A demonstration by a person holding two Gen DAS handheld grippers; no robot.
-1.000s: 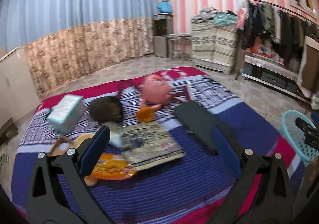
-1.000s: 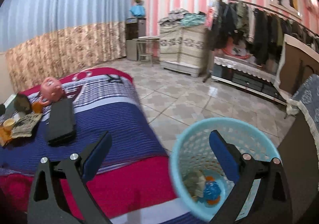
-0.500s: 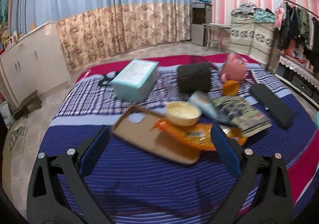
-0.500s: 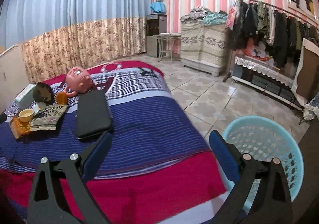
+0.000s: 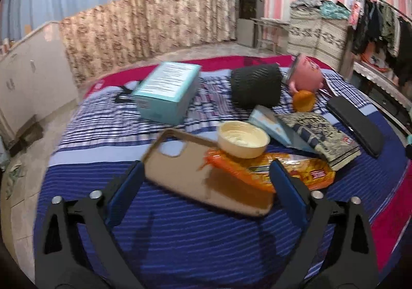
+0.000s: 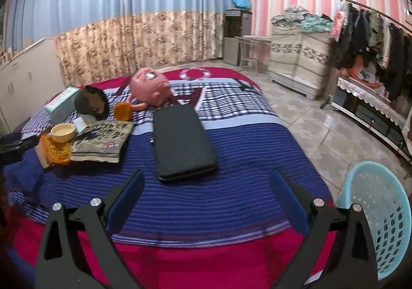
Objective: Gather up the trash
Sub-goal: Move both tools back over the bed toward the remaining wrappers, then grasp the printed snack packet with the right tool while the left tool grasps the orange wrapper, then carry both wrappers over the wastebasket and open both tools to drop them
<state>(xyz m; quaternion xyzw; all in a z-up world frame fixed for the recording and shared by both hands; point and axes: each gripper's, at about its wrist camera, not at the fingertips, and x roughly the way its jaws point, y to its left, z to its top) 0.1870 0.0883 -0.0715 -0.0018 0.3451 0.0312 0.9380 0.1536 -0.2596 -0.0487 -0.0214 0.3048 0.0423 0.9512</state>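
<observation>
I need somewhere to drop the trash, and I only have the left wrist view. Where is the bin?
Observer: A light-blue basket stands on the tiled floor, just off the bed's near right corner in the right wrist view.
Operator: Is the right gripper carrying anything?
Observer: No. The right gripper has its jaws open with nothing between them, above the striped bedcover.
Operator: What lies between the pile and the basket?
Observer: A flat black case lies lengthwise on the bed between them.
</observation>
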